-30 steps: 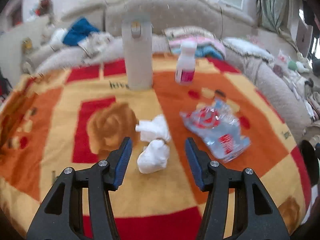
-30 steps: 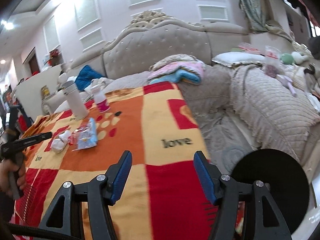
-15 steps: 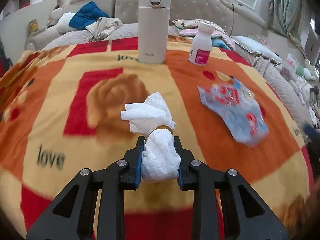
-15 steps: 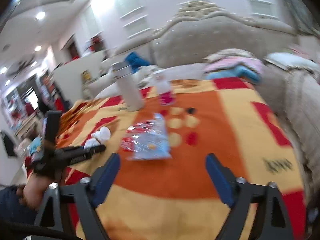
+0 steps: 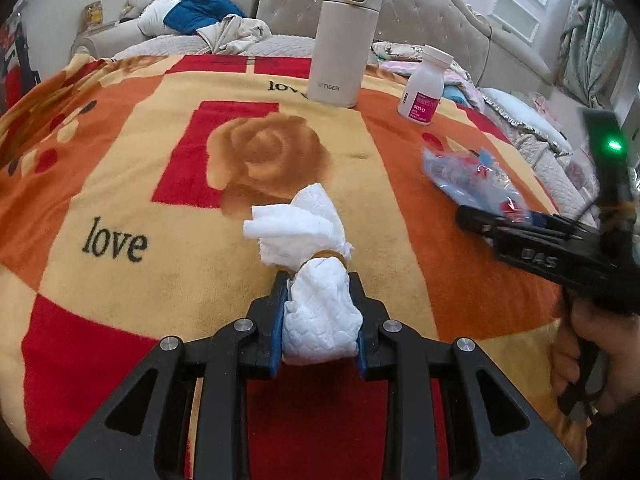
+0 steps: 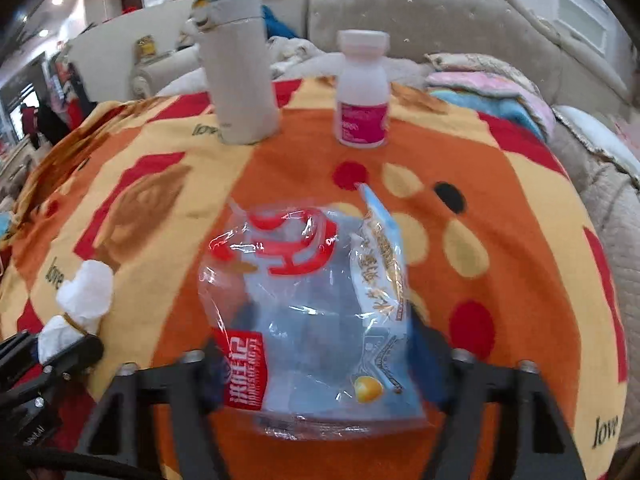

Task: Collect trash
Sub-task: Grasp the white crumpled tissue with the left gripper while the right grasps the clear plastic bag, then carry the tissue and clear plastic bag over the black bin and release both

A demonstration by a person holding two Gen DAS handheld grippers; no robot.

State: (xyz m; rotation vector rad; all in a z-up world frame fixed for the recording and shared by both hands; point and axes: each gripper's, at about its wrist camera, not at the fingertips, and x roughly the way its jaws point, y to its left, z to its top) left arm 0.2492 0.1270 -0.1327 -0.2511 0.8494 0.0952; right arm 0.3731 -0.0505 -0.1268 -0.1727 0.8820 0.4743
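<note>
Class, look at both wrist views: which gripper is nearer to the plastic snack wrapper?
Right. The right gripper straddles the plastic snack wrapper, its jaws closing around it. The left gripper is off to the side, clamped on the tissue wad.

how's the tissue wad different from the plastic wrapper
The tissue wad is white, opaque and bunched, cinched by a band; the plastic wrapper is clear, printed and lies flat. The wad is pinched in the left hand-held gripper; the right hand-held gripper is closing around the wrapper. Both lie on the blanket.

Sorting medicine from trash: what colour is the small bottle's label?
Pink on the small white plastic bottle; clearest in the right wrist view.
</note>
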